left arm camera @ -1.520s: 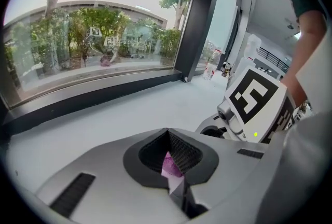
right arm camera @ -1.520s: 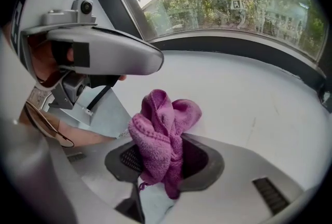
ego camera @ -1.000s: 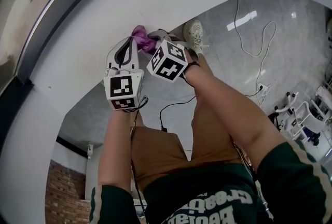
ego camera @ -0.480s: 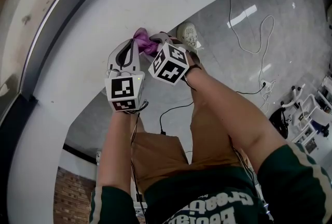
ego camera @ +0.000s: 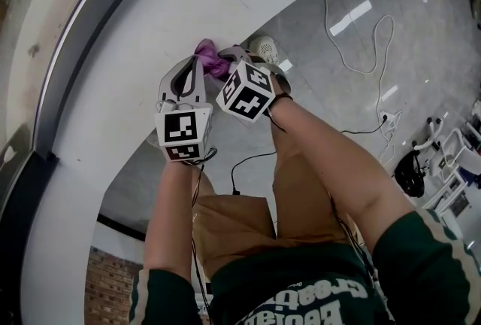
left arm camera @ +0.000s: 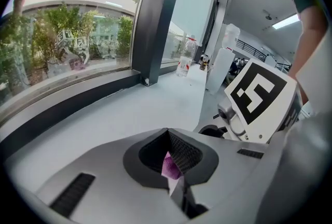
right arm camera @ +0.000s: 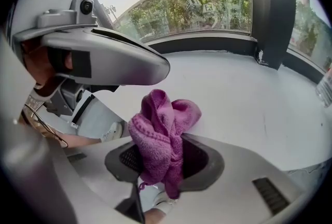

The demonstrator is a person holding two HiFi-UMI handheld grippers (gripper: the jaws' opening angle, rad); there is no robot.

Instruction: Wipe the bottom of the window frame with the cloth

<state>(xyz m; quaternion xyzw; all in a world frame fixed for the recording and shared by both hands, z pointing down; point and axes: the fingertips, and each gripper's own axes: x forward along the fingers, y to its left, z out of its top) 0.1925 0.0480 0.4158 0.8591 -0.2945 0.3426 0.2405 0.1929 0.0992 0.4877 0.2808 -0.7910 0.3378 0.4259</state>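
Window sill (ego camera: 150,22): we see a broad white ledge curving under the glass, with both grippers over its near edge.
Window frame (left arm camera: 67,108): its dark bottom rail runs along the far side of the sill, well apart from the cloth.
Floor (ego camera: 338,90): grey, with a white cable (ego camera: 353,30) looping across it and a pale shoe (ego camera: 263,47) just beside the sill's edge.
Left gripper (ego camera: 195,64): its jaws are clenched, and we make out a sliver of the cloth pinched between them.
Right gripper (ego camera: 228,59): its jaws are grasping the cloth, tip to tip with the left gripper.
Purple cloth (right arm camera: 163,129): bunched, it rises out of the right jaws above the sill.
Bottle (left arm camera: 185,59): it stands upright, far along the sill.
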